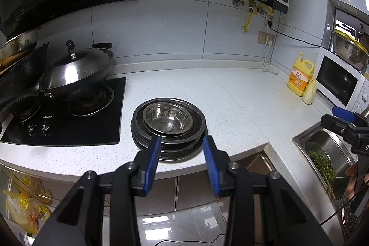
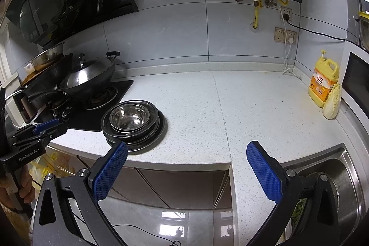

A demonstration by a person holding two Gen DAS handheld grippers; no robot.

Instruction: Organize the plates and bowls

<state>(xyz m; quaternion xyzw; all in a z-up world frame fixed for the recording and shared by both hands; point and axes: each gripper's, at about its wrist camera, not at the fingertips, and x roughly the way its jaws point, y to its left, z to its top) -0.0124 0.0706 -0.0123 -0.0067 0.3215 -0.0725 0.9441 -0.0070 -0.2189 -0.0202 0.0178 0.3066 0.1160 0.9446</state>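
Observation:
A stack of steel plates with a steel bowl nested on top sits on the white counter beside the stove. It also shows in the right wrist view, plates and bowl. My left gripper is open and empty, its blue fingertips just in front of the stack's near edge. My right gripper is wide open and empty, held off the counter's front edge, to the right of the stack.
A lidded wok and pans sit on the black gas stove at left. A yellow detergent jug and a cabbage stand by the microwave. A sink holding greens lies at right.

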